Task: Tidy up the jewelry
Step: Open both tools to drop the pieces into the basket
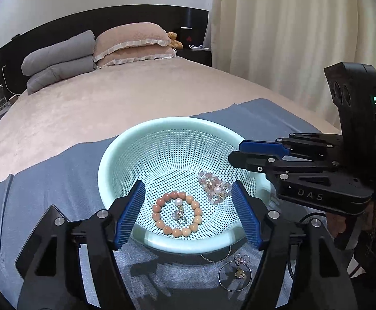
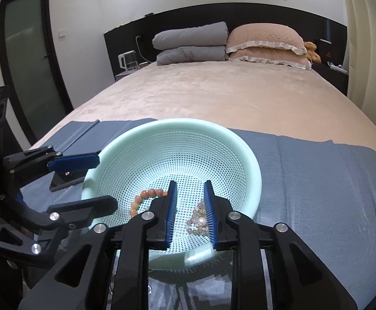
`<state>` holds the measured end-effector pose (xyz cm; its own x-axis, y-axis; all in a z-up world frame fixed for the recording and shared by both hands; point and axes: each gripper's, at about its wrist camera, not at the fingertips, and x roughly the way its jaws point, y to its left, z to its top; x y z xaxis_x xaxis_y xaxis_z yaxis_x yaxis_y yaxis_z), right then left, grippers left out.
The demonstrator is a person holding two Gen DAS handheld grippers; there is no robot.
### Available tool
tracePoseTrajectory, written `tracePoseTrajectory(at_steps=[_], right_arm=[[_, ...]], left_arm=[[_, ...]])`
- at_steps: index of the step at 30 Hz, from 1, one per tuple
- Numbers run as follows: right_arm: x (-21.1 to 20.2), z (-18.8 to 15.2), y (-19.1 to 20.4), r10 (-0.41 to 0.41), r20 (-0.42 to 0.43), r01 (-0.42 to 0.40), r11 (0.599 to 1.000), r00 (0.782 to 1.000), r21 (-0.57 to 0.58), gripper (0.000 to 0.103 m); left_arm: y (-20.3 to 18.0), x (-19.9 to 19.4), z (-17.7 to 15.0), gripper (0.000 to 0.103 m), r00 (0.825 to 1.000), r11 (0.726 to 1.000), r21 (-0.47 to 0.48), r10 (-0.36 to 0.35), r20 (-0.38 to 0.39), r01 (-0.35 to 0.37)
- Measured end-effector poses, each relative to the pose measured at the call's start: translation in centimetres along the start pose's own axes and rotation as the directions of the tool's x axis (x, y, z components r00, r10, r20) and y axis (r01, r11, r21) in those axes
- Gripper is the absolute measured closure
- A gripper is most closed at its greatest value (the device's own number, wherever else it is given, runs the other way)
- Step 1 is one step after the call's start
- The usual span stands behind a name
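Bead bracelet (image 1: 178, 214) flat in basket (image 1: 115, 152) — ring face up, no long axis — both grippers' jaws apart, empty.

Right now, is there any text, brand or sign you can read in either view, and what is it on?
"DAS": raised letters on the black body of the right gripper, seen from the left wrist view.
Red mark on the dark headboard: too small to read.
Nothing readable on the basket or the jewelry.
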<state>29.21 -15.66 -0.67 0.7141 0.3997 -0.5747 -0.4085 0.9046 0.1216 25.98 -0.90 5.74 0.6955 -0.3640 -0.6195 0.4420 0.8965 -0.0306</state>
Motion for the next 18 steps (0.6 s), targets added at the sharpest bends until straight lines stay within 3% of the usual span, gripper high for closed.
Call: tracePoseTrajectory(at_steps=[3,5,7,18], right_arm=[[-0.7,-0.4,-0.3,-0.004,0.014,0.005,1.000,1.000,-0.003,0.071],[-1.3,-0.8,-0.5,-0.010,0.024,0.010,1.000,1.000,-0.003,0.059],[-1.9,-1.2,-0.9,-0.004,0.035,0.004,1.000,0.999,0.001,0.054],[-4.1,-4.8,-1.4,0.031,0.021,-0.030,0.997,0.999,-0.076,0.048]], left_arm=[[-0.1,-0.4,-0.1,0.030,1.000,1.000,0.011,0.013,-0.001,-0.013],[-0.1,-0.7,-0.4,0.027,1.000,1.000,0.008,0.015,-0.005,-0.015],[0.0,-0.9,-0.8,0.024,1.000,1.000,0.002,0.013,-0.010,-0.013],[0.1,-2.1,-4.2,0.018,0.999,1.000,-0.013,-0.016,-0.048,0.016]])
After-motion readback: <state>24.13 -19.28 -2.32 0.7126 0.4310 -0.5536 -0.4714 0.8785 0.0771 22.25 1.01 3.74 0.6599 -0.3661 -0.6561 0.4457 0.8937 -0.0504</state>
